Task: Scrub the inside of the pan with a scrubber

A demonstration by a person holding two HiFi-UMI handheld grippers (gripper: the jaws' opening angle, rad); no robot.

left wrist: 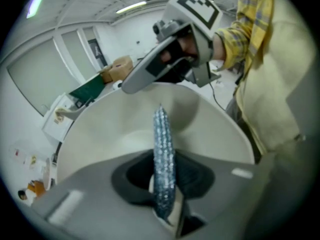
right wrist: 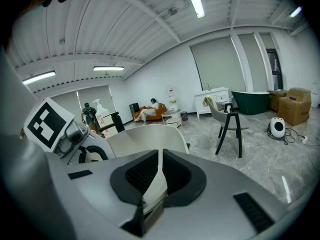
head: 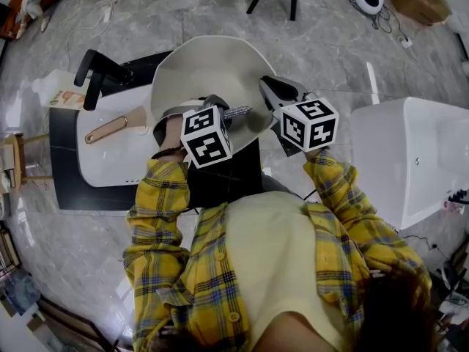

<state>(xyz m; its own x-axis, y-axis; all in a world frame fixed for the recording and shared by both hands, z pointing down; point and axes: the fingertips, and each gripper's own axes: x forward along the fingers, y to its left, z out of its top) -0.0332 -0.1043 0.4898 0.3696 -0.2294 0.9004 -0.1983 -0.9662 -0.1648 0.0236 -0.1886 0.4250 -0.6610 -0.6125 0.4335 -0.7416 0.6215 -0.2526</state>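
**Pan held up by its rim, scrubber aimed into it**

Both forearms, in yellow plaid sleeves, are raised in front of the chest, with the two grippers close together at the near edge of the pan [head: 209, 72]. The right gripper [head: 270, 90] reaches in from the right. Its jaws are closed on the pan's thin cream rim, which runs edge-on between the pads in the right gripper view. The left gripper [head: 218, 111] sits just beside it on the left, and its jaws are clamped on the lower end of the scrubber [left wrist: 163, 154].

The pan is held in the air above the floor, ahead of the person. It is tipped so that its pale inside faces the left gripper and fills that gripper's view. Nothing lies in the pan apart from the scrubber's far end over the inner wall. Whether that end touches the surface cannot be told.

The scrubber is a flat, glittery silver-blue pad seen edge-on. Its long axis runs straight out from the left jaws toward the pan's rim and the right gripper.

Below and to the left, a white basin [head: 110, 163] holds a tool with a wood-toned handle [head: 110, 129].
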